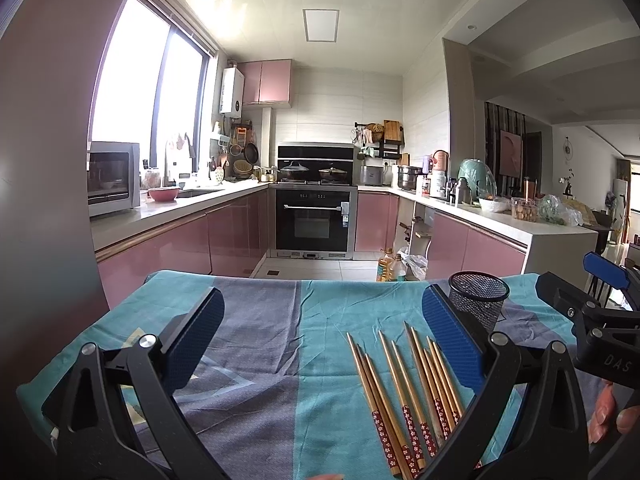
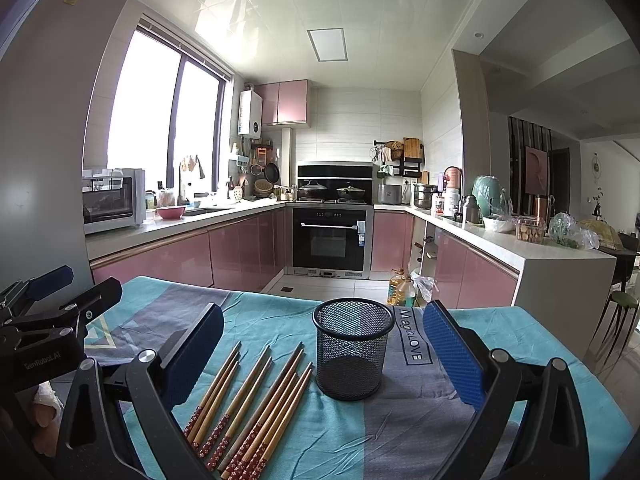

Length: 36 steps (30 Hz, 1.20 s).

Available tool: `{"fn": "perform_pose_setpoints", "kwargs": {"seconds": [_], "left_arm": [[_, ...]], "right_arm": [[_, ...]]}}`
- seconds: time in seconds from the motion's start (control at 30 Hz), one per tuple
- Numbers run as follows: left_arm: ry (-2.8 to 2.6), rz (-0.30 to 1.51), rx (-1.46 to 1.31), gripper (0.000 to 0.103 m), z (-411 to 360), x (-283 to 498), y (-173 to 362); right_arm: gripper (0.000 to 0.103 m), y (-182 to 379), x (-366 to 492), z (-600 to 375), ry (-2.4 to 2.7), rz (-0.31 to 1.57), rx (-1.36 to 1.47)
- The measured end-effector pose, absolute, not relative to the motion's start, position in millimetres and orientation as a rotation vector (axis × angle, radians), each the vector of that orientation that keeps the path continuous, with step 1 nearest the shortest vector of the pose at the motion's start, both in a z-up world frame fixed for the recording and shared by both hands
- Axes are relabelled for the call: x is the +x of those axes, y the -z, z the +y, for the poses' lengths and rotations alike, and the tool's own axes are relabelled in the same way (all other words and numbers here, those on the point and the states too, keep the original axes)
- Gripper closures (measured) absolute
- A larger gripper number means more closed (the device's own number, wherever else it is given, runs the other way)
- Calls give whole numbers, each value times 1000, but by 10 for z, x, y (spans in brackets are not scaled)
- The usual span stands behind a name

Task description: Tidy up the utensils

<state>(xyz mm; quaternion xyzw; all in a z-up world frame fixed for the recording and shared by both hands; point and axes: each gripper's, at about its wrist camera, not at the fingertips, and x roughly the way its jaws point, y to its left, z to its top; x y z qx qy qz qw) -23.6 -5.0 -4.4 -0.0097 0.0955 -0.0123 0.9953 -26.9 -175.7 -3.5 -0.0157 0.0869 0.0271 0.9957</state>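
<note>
The chopsticks (image 2: 256,404) lie side by side on the cloth-covered counter (image 2: 404,432), tips pointing away from us, patterned red ends nearest. We see them low and left of the right hand-held gripper (image 2: 320,360), low and right of the left hand-held gripper (image 1: 320,344); we judge the right one nearer. Both are spread apart and empty. The black wire-mesh cup (image 2: 353,346) stands upright just right of the smooth, slender wooden sticks.
</note>
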Motion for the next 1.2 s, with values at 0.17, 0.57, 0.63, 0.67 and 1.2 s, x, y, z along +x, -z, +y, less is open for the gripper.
{"fn": "perform_pose_setpoints", "kwargs": {"seconds": [0.17,0.57,0.63,0.67,1.2], "left_arm": [[29,197,-18,5,-73,-222,49],[47,216,-7,5,-77,-182,79],[48,221,-4,5,-87,-170,85],[49,225,-3,5,-87,-161,89],[126,496,51,5,-160,389,386]], "right_arm": [[6,41,-267,-1759,-56,177,-29],[6,51,-260,-1759,-58,182,-28],[6,61,-259,-1762,-60,185,-25],[6,65,-254,-1763,-61,187,-25],[7,446,218,-1784,-146,511,-21]]}}
